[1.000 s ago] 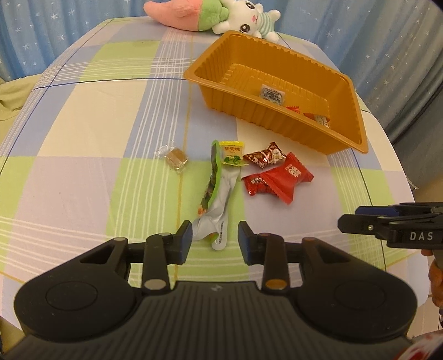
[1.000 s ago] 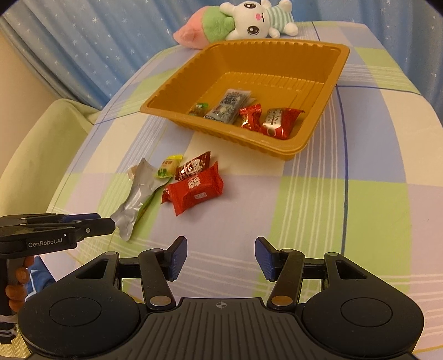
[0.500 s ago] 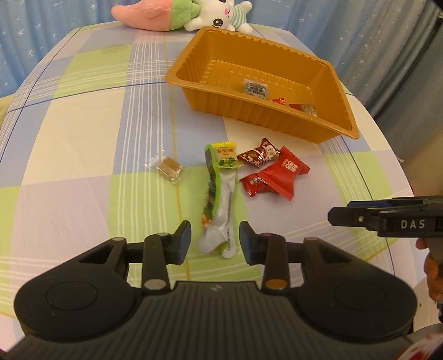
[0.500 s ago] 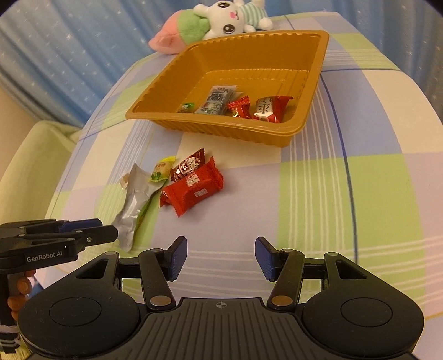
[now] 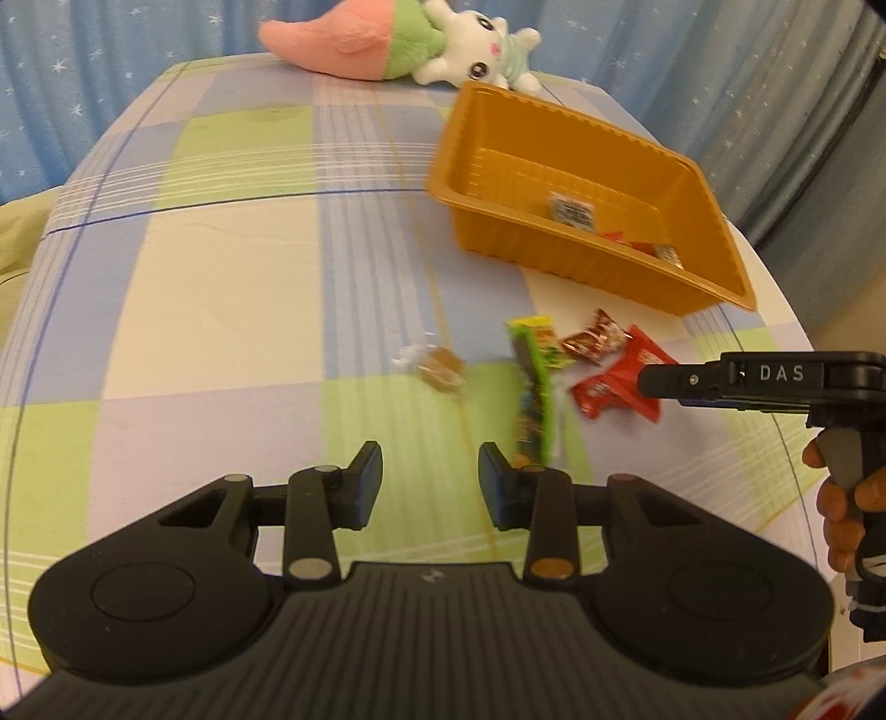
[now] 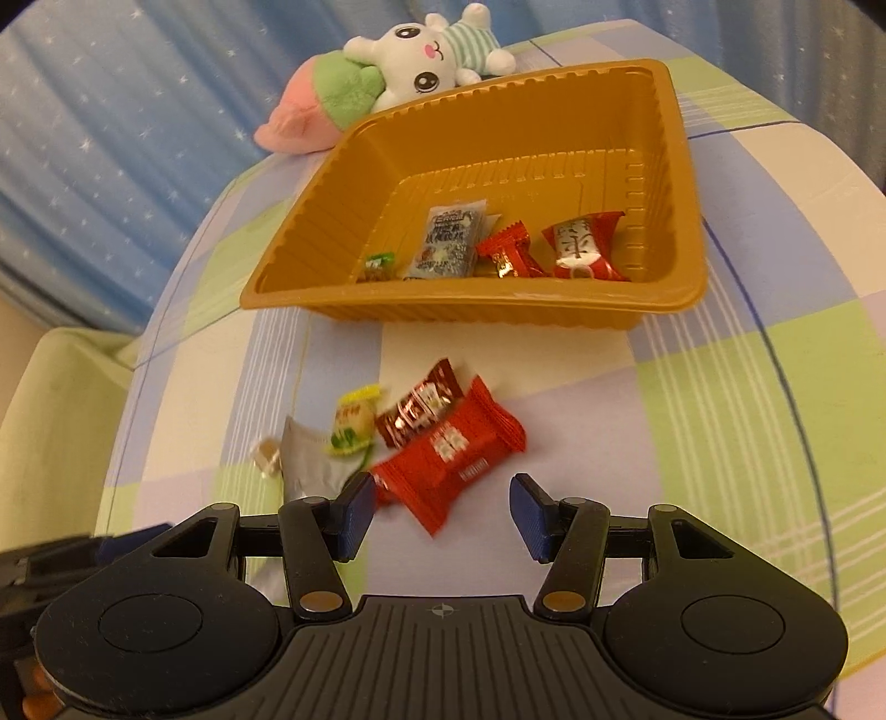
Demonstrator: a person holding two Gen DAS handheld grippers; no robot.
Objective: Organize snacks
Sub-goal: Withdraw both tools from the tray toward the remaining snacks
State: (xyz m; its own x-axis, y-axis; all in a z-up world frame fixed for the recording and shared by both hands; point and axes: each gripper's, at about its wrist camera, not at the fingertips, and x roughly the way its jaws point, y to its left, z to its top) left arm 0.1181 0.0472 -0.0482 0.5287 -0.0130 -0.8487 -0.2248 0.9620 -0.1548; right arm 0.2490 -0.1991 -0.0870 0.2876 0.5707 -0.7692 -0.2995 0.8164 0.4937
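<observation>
An orange tray (image 6: 288, 288) (image 5: 714, 221) stands on the checked tablecloth and holds several wrapped snacks. In front of it lie a large red packet (image 6: 448, 454) (image 5: 609, 387), a dark red candy (image 6: 418, 407) (image 5: 595, 343), a yellow-green candy (image 6: 351, 426), a long green-silver packet (image 5: 534, 410) (image 6: 307, 459) and a clear-wrapped brown sweet (image 5: 437, 365) (image 6: 267, 457). My right gripper (image 6: 437, 512) is open, just short of the red packet. My left gripper (image 5: 429, 479) is open and empty, short of the brown sweet and left of the long packet.
A plush rabbit with a pink and green body (image 5: 387, 47) (image 6: 387, 83) lies behind the tray at the table's far edge. Blue starred curtains hang behind. A pale green cushion (image 6: 50, 421) sits left of the table. The right gripper's body (image 5: 764, 382) reaches in from the right.
My right gripper has moved forward to the red packet. My left gripper has swung left, so the snacks and tray now sit to its right.
</observation>
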